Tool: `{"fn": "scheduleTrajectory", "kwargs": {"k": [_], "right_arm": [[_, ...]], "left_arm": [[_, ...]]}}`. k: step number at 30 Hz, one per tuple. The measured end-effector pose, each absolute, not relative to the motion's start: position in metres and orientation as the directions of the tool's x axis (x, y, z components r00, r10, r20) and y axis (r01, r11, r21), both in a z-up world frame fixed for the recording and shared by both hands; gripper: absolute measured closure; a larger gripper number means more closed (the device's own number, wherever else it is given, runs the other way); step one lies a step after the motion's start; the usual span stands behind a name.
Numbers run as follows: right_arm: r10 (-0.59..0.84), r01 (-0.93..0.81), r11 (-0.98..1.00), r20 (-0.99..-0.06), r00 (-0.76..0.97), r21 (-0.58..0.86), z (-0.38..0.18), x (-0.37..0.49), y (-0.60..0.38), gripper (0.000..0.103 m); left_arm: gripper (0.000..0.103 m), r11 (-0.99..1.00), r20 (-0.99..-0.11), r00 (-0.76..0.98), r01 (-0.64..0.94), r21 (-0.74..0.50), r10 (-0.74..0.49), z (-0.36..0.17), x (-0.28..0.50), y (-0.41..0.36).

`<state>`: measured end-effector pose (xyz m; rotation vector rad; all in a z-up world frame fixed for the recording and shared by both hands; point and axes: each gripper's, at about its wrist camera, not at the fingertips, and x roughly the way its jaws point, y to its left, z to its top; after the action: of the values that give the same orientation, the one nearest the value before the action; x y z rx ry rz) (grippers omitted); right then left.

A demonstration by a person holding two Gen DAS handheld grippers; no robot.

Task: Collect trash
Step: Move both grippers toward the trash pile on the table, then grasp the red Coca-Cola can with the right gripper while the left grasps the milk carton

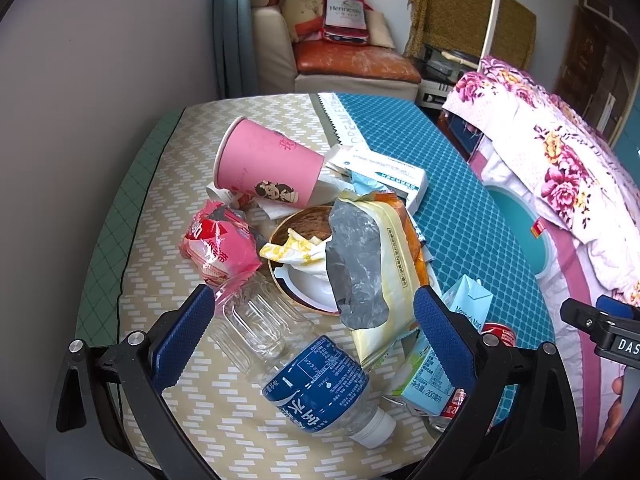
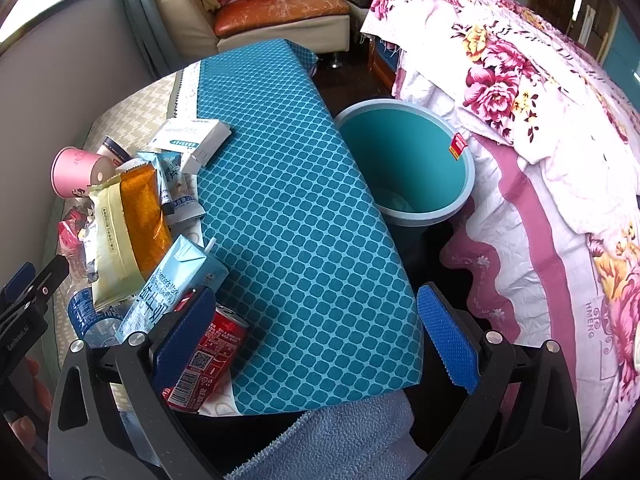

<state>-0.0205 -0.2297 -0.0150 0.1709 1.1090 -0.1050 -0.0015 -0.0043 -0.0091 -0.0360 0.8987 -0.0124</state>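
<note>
Between the wide-spread fingers of the left gripper [image 1: 314,340], a clear water bottle [image 1: 304,364] lies on its side on the table [image 1: 168,184], cap toward the camera. To lift it well, I would come down across the ribbed body, clear of the yellow wrapper [image 1: 372,264] leaning over it, and clench gently since thin plastic buckles. The right gripper [image 2: 316,336] also gapes, holding nothing; its left pad stands just beside a red can [image 2: 208,360]. Farther off, the pink cup [image 1: 268,164] lies tipped, and the teal bin [image 2: 404,160] waits beyond the table's edge.
</note>
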Motion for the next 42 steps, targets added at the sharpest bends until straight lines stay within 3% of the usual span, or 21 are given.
{"fn": "scheduleTrajectory", "kwargs": {"k": [17, 30, 33, 35, 42], "right_arm": [[0.008, 0.167, 0.982, -0.911, 0.412, 0.084, -0.017, -0.019, -0.223, 0.006], [0.24, 0.097, 0.96, -0.953, 0.186, 0.261, -0.056, -0.008, -0.189, 0.006], [0.268, 0.072, 0.957, -0.951, 0.151, 0.281, -0.062, -0.006, -0.178, 0.01], [0.29, 0.06, 0.952, -0.948, 0.133, 0.3, -0.067, -0.004, -0.171, 0.02], [0.404, 0.057, 0.911, -0.911, 0.08, 0.409, -0.085, 0.002, -0.157, 0.037]], "left_arm": [[0.004, 0.999, -0.787, 0.616, -0.006, -0.038, -0.026, -0.012, -0.004, -0.004], [0.004, 0.998, -0.828, 0.561, -0.026, -0.055, -0.031, -0.025, -0.01, 0.022], [0.004, 0.997, -0.841, 0.539, -0.036, -0.064, -0.034, -0.03, -0.011, 0.031], [0.004, 0.996, -0.852, 0.523, -0.05, -0.071, -0.035, -0.034, -0.011, 0.036], [0.004, 0.994, -0.846, 0.532, -0.072, -0.088, -0.036, -0.033, -0.013, 0.038]]}}
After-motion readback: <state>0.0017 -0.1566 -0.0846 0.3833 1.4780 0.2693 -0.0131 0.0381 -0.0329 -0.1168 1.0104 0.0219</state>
